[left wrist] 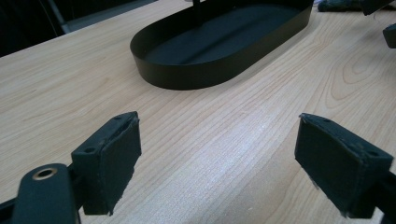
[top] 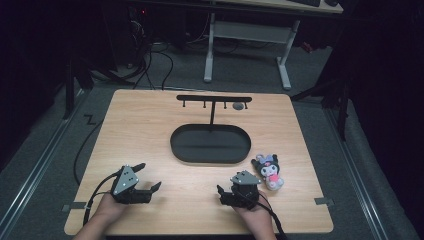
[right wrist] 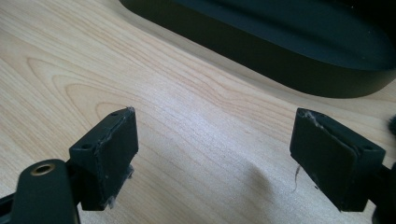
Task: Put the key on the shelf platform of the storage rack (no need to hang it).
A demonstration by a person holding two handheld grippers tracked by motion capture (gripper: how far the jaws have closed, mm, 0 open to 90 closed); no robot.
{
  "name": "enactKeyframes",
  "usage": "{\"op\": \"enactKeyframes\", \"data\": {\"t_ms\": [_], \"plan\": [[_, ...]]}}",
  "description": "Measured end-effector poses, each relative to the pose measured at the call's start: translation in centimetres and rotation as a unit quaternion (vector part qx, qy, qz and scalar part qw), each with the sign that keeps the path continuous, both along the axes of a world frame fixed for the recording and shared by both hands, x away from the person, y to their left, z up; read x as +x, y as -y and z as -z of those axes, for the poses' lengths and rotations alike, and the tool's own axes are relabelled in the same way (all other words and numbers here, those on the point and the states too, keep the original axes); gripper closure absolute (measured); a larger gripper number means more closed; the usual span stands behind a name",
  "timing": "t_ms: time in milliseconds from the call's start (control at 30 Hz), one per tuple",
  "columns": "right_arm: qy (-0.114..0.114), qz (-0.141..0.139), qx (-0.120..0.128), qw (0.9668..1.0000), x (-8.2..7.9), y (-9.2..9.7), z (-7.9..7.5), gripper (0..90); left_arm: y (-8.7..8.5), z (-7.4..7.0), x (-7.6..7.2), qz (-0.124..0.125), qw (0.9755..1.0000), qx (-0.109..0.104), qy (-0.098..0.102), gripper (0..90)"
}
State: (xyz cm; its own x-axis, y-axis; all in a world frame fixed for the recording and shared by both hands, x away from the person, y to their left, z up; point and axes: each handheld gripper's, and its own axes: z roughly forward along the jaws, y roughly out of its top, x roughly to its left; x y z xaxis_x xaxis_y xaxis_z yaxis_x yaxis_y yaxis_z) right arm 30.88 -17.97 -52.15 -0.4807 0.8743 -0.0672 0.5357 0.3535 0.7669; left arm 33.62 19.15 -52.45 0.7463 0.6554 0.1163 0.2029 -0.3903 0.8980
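Observation:
A black oval tray (top: 210, 156) sits mid-table, and a T-shaped rack (top: 214, 99) with small hooks rises from its far side. To the tray's right lies a black and pink plush toy (top: 269, 171). My left gripper (top: 149, 175) rests at the front left, open and empty, aimed at the tray (left wrist: 201, 70). My right gripper (top: 221, 194) is at the front right, just left of the plush, also open and empty. Its pads (right wrist: 109, 154) frame bare wood, with the tray wall (right wrist: 280, 60) ahead. Bare wood also lies between the left gripper's pads (left wrist: 112, 158).
A small grey round thing (top: 239, 106) sits by the rack's right end. Tape marks (top: 323, 201) lie at the table's front corners. A cable (top: 82, 150) trails off the left edge. A white desk frame (top: 210, 45) stands on the floor beyond the table.

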Motion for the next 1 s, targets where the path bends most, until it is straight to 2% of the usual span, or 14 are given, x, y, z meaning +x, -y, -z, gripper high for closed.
{"op": "enactKeyframes", "data": {"t_ms": [1000], "plan": [[-0.006,0.004,0.0,1.0,0.13,0.25,0.14,15.3,-0.01,0.0,0.02,0.0,1.0,-0.002,0.0,15.4]]}}
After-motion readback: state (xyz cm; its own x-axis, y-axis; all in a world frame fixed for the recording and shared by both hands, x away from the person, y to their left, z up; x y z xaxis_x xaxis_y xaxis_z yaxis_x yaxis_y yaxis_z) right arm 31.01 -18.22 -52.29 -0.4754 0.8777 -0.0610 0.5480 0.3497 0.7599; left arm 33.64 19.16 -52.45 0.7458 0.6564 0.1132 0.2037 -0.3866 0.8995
